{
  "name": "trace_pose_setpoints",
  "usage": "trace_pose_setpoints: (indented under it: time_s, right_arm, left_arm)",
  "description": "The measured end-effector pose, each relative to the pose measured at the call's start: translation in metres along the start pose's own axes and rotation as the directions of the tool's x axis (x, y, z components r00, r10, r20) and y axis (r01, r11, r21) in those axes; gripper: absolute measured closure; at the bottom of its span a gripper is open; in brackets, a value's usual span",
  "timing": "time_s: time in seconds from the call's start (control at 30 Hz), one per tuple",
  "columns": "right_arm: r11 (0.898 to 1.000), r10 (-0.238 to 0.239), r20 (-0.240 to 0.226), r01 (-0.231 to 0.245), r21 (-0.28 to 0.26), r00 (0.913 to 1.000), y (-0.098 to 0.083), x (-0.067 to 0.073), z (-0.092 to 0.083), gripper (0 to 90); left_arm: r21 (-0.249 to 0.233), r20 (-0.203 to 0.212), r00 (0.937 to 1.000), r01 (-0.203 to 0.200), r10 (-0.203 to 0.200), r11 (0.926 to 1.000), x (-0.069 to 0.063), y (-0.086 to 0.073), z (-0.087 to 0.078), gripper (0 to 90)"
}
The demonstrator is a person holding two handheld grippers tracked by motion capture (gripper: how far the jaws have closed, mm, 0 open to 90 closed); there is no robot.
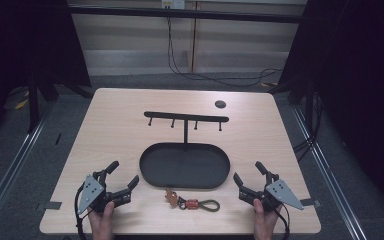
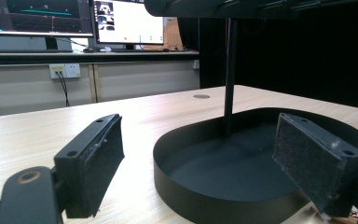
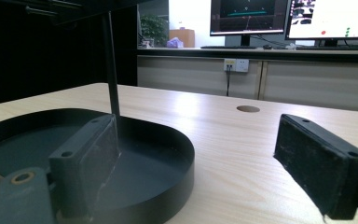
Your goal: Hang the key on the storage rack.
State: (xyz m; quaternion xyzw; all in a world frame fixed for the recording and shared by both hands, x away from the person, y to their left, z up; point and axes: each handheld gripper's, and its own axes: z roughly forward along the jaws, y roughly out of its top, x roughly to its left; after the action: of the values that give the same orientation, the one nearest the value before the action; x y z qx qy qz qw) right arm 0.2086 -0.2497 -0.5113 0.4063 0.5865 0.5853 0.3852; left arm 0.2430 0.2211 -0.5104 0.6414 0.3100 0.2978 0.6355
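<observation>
A black oval tray [image 1: 152,175] lies mid-table, with a thin post [image 1: 185,132] rising from its far rim to a crossbar with several hooks [image 1: 186,117]. In front of the tray lies a keychain [image 1: 192,204] with a brown tag, a red piece and an olive cord loop. My left gripper [image 1: 122,173] rests at the tray's left, held by a hand, jaws wide open and empty. My right gripper [image 1: 247,172] rests at the tray's right, also open and empty. The left gripper view shows the tray [image 2: 205,200] and post [image 2: 230,74] between my pads [image 2: 98,163]. The right gripper view shows the tray [image 3: 168,182] at left.
A small dark round hole [image 1: 220,104] sits in the tabletop at the far right. The table's front edge [image 1: 180,233] runs just below the hands. Monitors [image 2: 88,18] stand on a counter beyond the table. Cables [image 1: 215,75] trail on the floor behind.
</observation>
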Motion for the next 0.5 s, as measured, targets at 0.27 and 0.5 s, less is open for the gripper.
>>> trace_pose_setpoints:
  time_s: [0.27,0.5]
  right_arm:
    - [0.999,-0.001,0.048,-0.001,0.043,0.9989,0.0015,0.002,0.0042,13.0]
    - [1.0,0.017,0.029,-0.018,0.022,0.9994,0.0009,-0.0002,0.0017,16.7]
  left_arm:
    - [0.0,-0.002,1.0,0.0,0.0,1.0,0.0,0.0,0.0,15.7]
    - [0.002,-0.001,1.0,-0.005,0.005,1.0,0.0002,0.0001,0.0,15.7]
